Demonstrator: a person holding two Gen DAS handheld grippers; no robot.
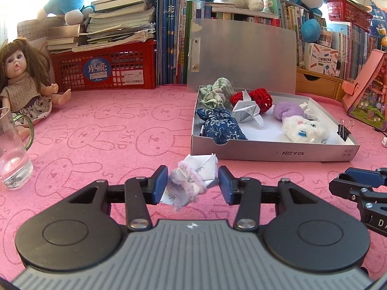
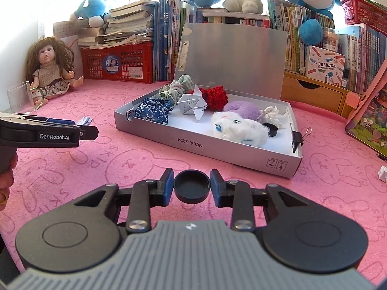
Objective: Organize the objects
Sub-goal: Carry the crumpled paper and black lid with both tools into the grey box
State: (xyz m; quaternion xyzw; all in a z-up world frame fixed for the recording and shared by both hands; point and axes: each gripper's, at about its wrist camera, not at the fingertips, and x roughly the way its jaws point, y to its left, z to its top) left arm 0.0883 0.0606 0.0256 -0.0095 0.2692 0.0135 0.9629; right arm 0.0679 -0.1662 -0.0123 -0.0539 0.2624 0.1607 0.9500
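Between the right claw's (image 2: pixel 192 188) pads sits a black cap (image 2: pixel 191 189), clamped from both sides. Between the left claw's (image 1: pixel 193 184) pads hangs a paper-and-purple-fluff bundle (image 1: pixel 191 181), pinched. Ahead of both lies the grey box (image 1: pixel 273 152) on the pink tabletop (image 1: pixel 108 140).

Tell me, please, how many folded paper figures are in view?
2: one paper figure lies in the box, against the red knit; another sits between the left gripper's fingers with a purple fuzzy piece. Others may be hidden under the soft items.
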